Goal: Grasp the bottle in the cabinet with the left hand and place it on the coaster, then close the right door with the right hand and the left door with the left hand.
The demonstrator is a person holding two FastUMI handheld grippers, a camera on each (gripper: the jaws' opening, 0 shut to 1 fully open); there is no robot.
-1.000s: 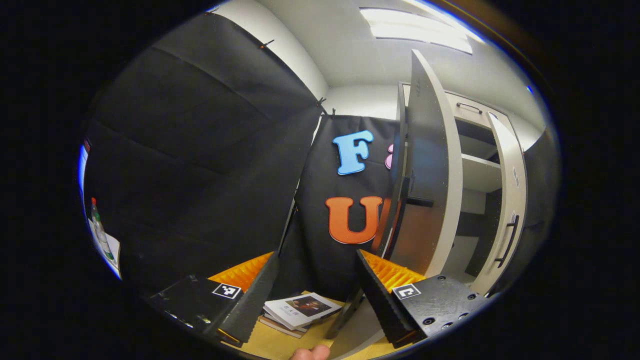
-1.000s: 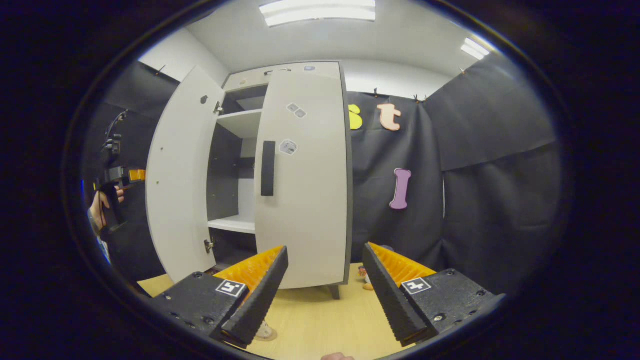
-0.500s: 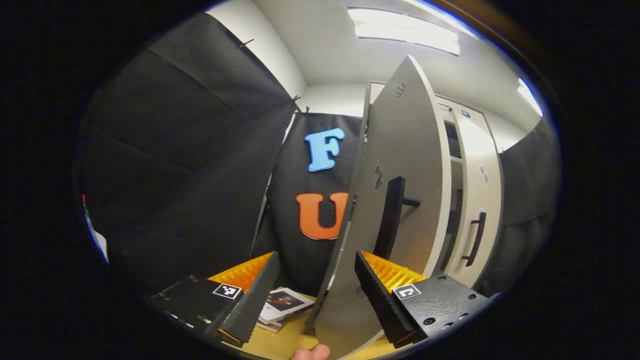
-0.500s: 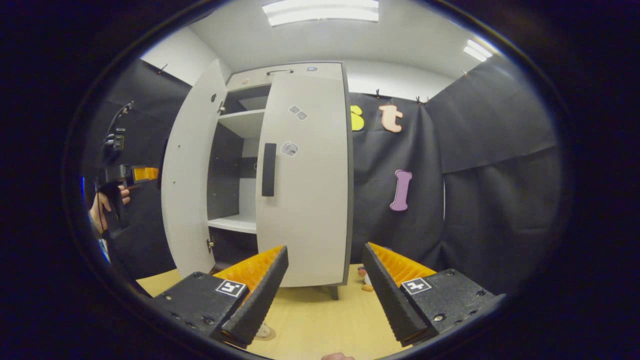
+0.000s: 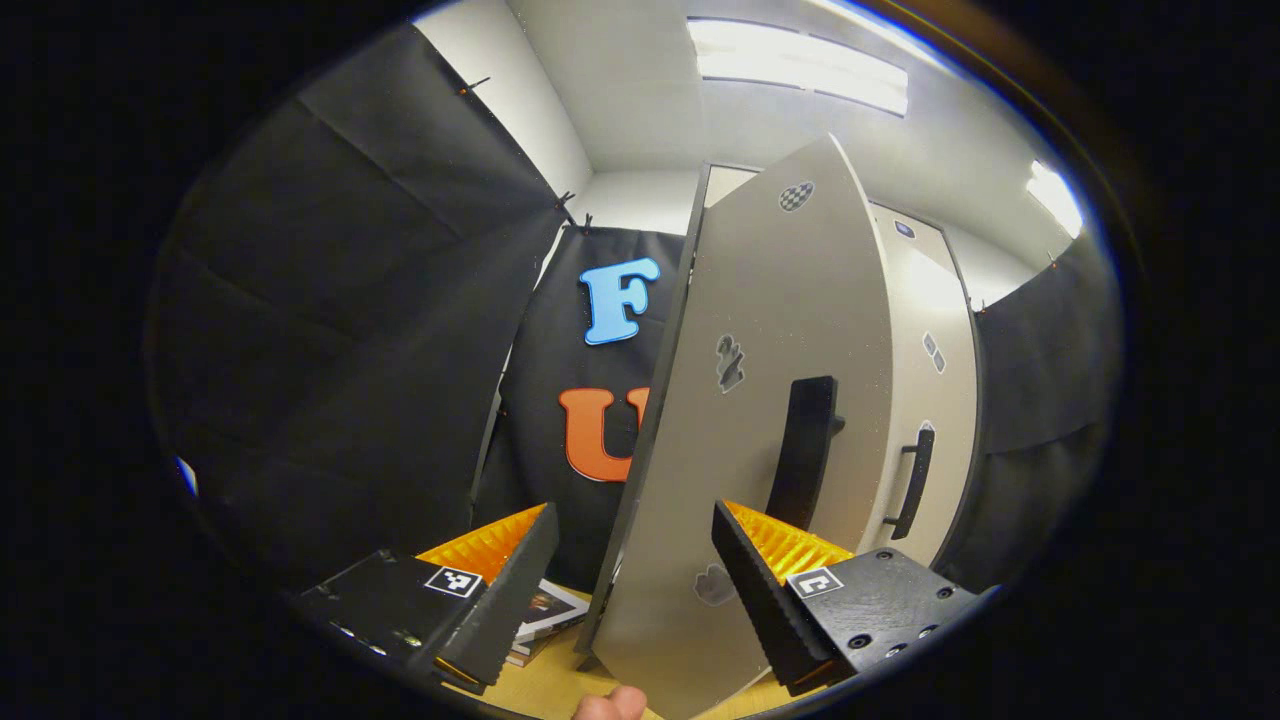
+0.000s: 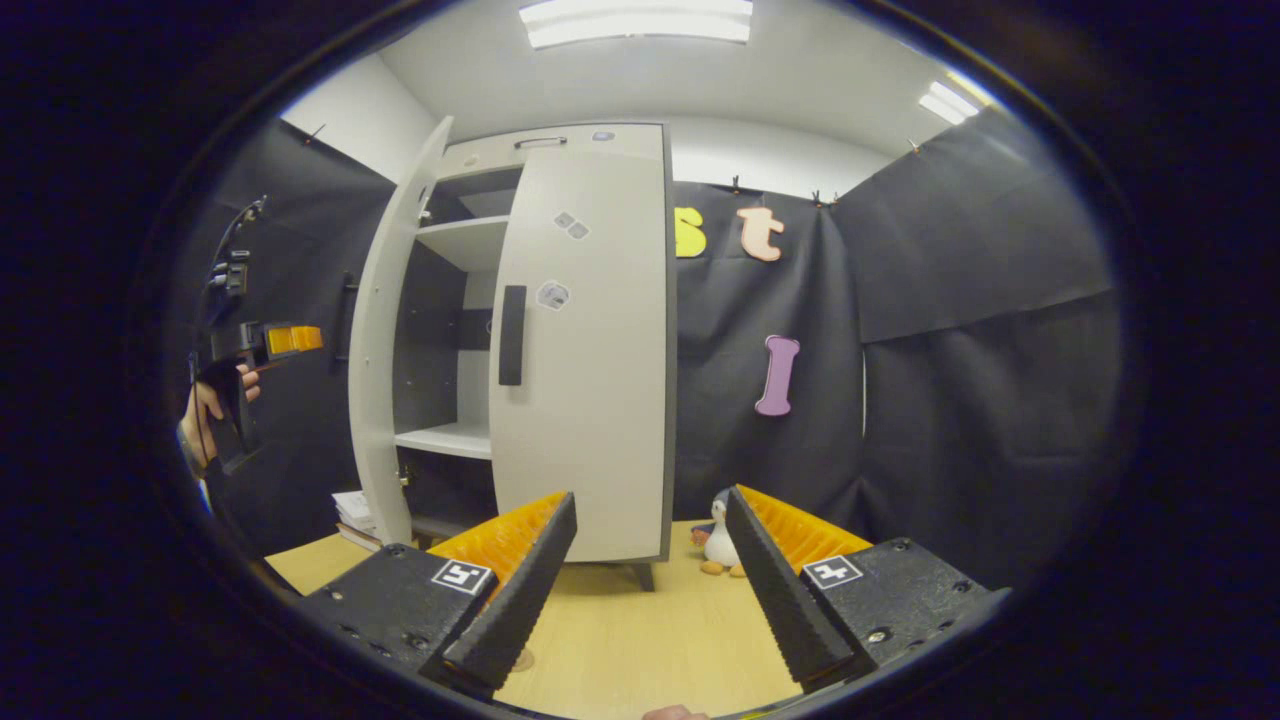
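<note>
While the left gripper (image 5: 630, 590) hangs with jaws spread and nothing between them, the left door (image 5: 760, 400) stands just ahead, partly ajar, its dark bar handle (image 5: 805, 465) beyond the fingertips. It looks a stiff, light panel on hinges — push flat near the handle edge, not pinch. The right gripper (image 6: 650, 590) is likewise spread and empty; farther off, the right door (image 6: 585, 350) of the cabinet (image 6: 560, 145) sits shut.

Books (image 5: 548, 612): lying stacked on the table, near the cabinet's foot.
Toy penguin (image 6: 717, 541): standing upright on the table beside the cabinet, before the cloth wall.
Table (image 6: 650, 640): showing pale wood grain.
Ceiling lights (image 6: 636, 20): glowing overhead.
Black cloth (image 6: 980, 330): hanging clipped along its top edge.
</note>
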